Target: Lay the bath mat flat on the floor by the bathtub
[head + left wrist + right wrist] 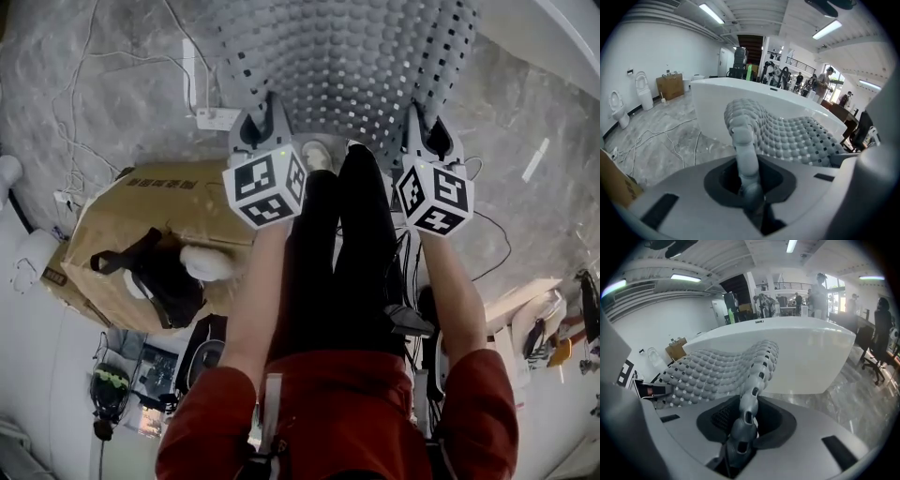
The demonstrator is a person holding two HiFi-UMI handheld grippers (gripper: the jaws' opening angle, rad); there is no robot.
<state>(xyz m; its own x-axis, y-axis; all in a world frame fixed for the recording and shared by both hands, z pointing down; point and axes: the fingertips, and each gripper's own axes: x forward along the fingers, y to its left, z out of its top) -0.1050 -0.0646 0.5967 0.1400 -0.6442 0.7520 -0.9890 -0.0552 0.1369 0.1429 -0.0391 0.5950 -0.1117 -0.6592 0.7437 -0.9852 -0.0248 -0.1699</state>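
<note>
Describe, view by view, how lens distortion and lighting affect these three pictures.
Head view: fisheye bows the marble floor around the edges; bath mat evenly lit. Left gripper view: dark corners, ceiling lights glare, bathtub rim bends. Right gripper view: same vignette, the mat's nearest fold looks soft.

I'm seeing open floor (131, 56) running ahead on the left, but loose cables (190, 75) and a power strip (217, 119) are trailing over it. A cardboard box (141, 234) is crowding my left side, the bathtub (806, 352) is walling off the front, and the hanging bath mat (347, 66) is covering the middle.
</note>
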